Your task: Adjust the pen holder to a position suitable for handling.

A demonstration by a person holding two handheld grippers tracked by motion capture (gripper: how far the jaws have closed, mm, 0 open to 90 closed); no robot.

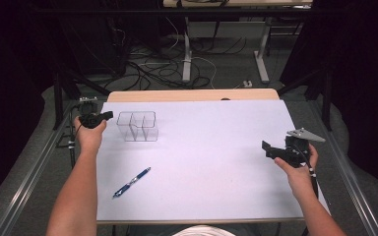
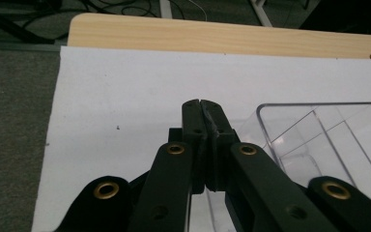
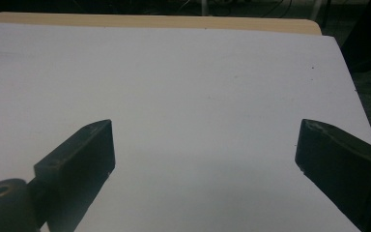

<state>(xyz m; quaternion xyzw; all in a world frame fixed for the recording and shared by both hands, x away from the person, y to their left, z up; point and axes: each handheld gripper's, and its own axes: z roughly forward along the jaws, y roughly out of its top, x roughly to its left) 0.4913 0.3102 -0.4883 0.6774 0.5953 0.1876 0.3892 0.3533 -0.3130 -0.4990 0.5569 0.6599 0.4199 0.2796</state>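
Counting one organizer [image 1: 138, 126], one pen [image 1: 132, 182]

A white sheet [image 1: 216, 162] is covering the wooden table [image 1: 192, 95], leaving its far edge bare. Behind it, black cables [image 1: 147, 69] are lying on the grey carpet floor [image 1: 226, 69] between white desk legs [image 1: 187, 54]. Dark curtains [image 1: 354, 59] are hanging at both sides.

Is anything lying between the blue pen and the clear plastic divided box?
No. In the high view, only bare white table cover lies between the blue pen and the clear plastic divided box.
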